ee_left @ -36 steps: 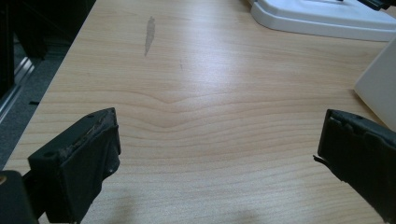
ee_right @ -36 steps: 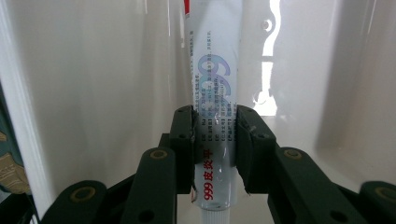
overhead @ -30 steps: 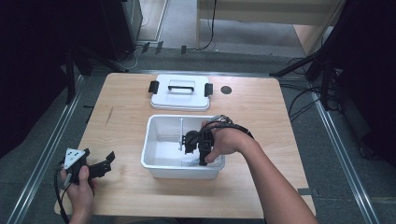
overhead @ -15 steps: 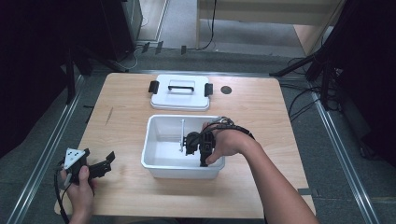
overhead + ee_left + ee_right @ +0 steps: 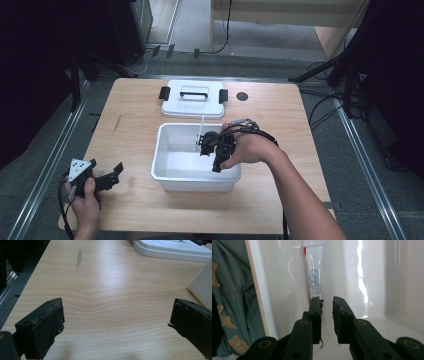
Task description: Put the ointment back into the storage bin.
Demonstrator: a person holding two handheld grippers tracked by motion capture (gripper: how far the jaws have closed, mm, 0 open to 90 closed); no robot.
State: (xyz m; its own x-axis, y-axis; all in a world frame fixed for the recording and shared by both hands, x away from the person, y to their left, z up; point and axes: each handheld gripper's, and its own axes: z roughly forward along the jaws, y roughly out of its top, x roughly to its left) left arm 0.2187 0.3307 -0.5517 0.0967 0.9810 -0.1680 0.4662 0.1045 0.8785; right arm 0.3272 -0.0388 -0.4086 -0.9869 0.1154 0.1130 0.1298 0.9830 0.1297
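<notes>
Right gripper (image 5: pixel 327 301) view: narrow gap, white tube (image 5: pixel 314 272) beyond, inside bin (image 5: pixel 172 177); left gripper (image 5: pixel 117 315) wide.

White tube (image 5: pixel 314 272) upright inside bin (image 5: pixel 165 150)

The worktop (image 5: pixel 105 290) is pale wood, smooth with a soft sheen and one dull grey scuff (image 5: pixel 79 258). The white bin (image 5: pixel 165 172) and lid (image 5: pixel 192 106) look like glossy plastic. A shiny tube (image 5: pixel 314 272) reflects light.
</notes>
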